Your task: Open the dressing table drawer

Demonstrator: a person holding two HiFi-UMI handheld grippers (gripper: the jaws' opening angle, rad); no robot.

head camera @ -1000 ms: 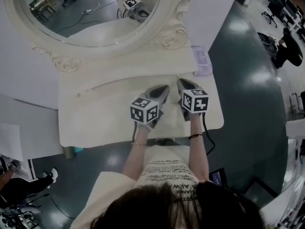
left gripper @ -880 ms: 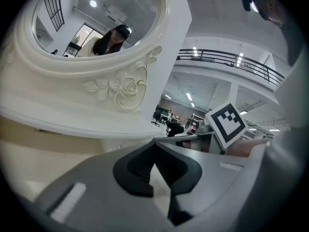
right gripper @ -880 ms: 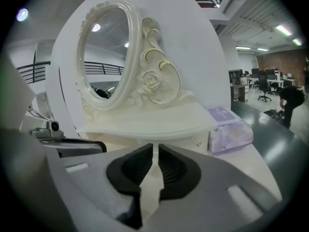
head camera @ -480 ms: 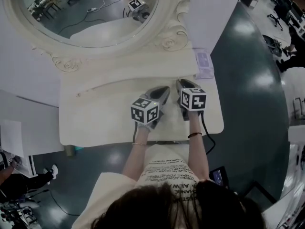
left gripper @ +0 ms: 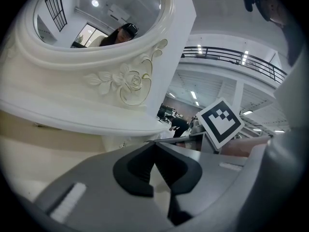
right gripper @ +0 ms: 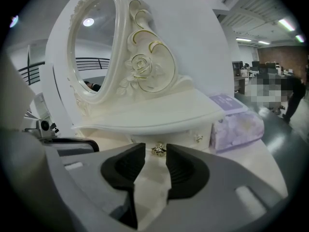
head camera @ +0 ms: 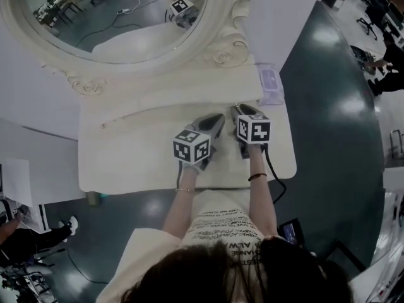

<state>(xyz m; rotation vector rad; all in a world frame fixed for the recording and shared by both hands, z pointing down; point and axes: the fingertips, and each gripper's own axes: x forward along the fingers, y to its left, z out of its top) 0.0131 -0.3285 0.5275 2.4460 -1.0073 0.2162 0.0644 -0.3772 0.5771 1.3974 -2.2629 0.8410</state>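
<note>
On the cream counter (head camera: 126, 150), left of the gold knob (right gripper: 158, 150), the left gripper (left gripper: 154, 144) is being held idle, its fingers (left gripper: 137, 170) pressed together on nothing. The right gripper (head camera: 240, 109), whose fingers (right gripper: 186, 170) have just been opening, is being aimed at the knob with them spread, apparently so that the closed drawer (right gripper: 186, 138) behind the knob can be pulled.

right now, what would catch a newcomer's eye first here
The big oval mirror with its carved cream frame fills the back of the dressing table. In front of it the right gripper points its empty jaws, which have just been opening, at a small gold drawer knob. A lilac box sits at the right.
</note>
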